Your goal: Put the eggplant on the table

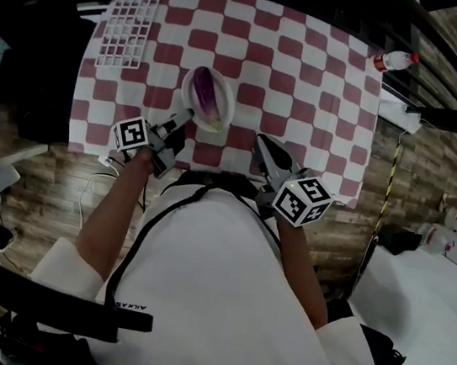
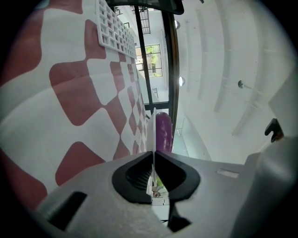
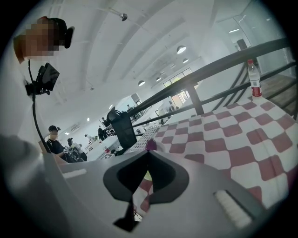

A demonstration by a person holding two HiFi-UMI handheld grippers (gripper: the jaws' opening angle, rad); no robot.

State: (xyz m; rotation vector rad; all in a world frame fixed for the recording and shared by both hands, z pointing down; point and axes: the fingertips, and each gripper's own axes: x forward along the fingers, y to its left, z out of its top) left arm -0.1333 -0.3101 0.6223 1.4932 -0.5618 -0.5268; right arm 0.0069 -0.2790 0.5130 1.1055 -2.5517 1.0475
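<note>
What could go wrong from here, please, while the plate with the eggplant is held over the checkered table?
1. The left gripper pinches only the thin rim of the plate on one side, so the plate might tilt or slip from the jaws.
2. The eggplant lies loose on it, so a tilt could roll it off across the table.
3. The right gripper is shut and empty, giving no support.
</note>
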